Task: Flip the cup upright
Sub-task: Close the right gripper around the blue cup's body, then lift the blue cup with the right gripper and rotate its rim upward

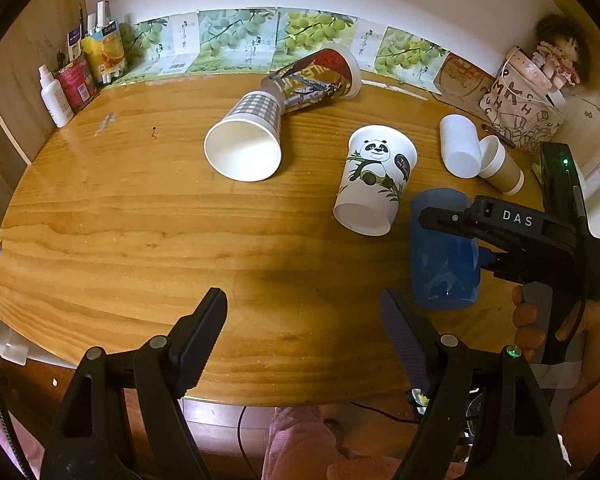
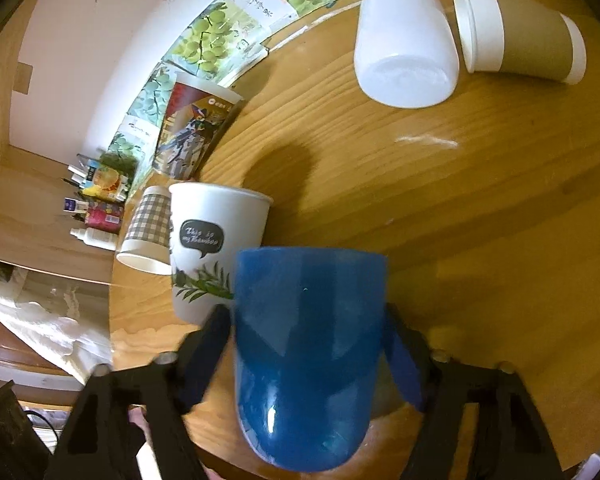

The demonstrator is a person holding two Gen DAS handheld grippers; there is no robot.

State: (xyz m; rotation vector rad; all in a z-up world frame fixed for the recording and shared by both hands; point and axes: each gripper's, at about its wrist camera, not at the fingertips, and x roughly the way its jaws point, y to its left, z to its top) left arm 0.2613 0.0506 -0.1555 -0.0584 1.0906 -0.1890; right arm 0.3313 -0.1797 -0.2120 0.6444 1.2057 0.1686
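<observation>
1. Gripping the blue cup across its glossy, translucent body, the right gripper points steeply down.
2. The cup lies near the table's front edge, beside the panda cup.
3. Left gripper hangs unclenched, holding nothing.

Warm dim light, fisheye-warped edges

Around the panda cup on the wooden table lie five other cups: one blue, one gingham, one comic-printed, one plain white, one brown-sleeved; two grippers are in view.
</observation>
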